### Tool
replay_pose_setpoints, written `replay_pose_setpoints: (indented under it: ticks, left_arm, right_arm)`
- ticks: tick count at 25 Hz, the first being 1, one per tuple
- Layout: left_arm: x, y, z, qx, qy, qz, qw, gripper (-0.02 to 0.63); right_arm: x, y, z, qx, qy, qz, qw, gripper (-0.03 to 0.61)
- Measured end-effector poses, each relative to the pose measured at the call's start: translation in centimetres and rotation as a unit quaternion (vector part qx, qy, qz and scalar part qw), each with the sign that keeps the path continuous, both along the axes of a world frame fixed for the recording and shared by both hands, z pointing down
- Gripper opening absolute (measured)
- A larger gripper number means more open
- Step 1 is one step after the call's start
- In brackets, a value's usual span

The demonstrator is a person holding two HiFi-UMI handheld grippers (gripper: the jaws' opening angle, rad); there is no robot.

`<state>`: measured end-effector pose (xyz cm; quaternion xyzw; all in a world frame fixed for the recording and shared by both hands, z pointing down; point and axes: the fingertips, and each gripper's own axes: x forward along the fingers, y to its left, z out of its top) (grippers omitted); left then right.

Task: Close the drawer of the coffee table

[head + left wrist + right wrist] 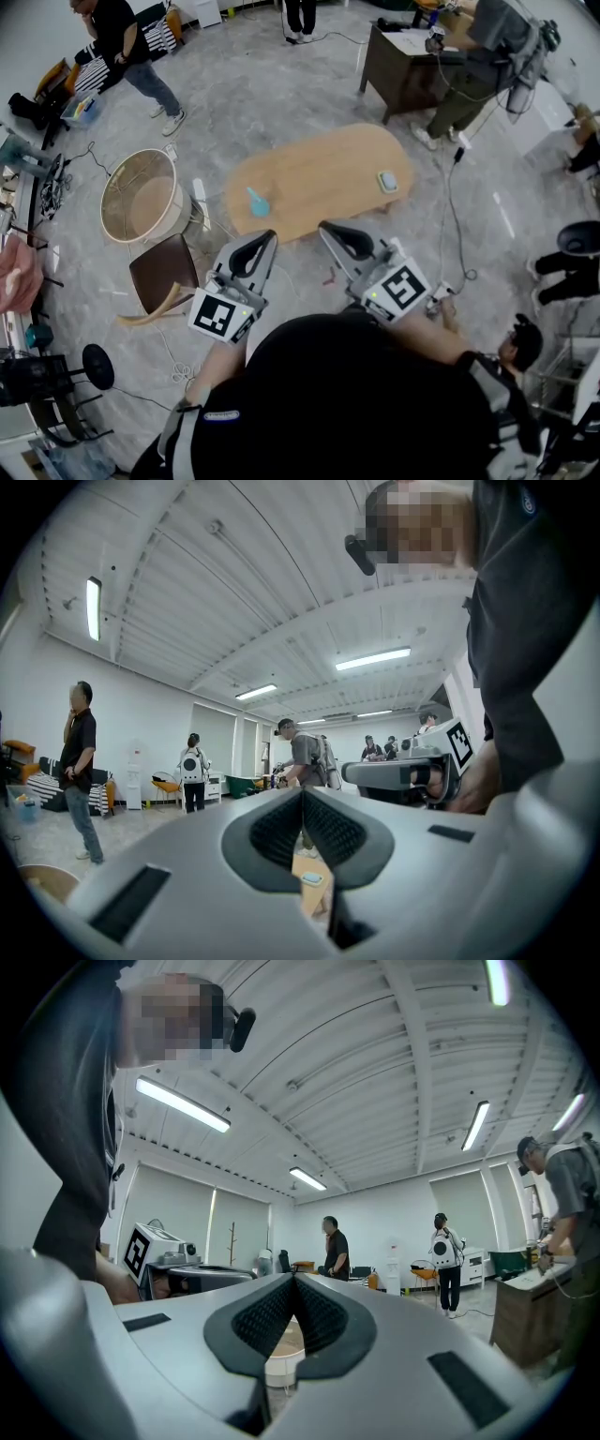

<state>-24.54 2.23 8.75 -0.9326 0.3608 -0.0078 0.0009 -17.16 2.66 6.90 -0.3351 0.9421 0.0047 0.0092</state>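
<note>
The left hand-held gripper (265, 240) points level, its jaws pressed together with nothing between them. Just ahead, the oval light-wood coffee table (319, 173) stands on the grey floor (281, 94); its drawer cannot be made out. The right hand-held gripper (330, 231) is likewise closed and empty.

On the worktop (314, 178): small object (257, 201) near left, dish (387, 181) right. Left of it, round tub (139, 195); chair (162, 272) nearer. Nearest, left tool (270, 236) beside right tool (324, 228).
</note>
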Motion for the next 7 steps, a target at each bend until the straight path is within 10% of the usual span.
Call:
replay_pose_setpoints:
  ticks: [7]
  left_arm:
    - [0.45,-0.02,-0.23,-0.001,0.0,0.002,1.0,0.006]
  right_arm:
    - [0.29,-0.16,-0.1,-0.008,0.001,0.004,1.0,0.009]
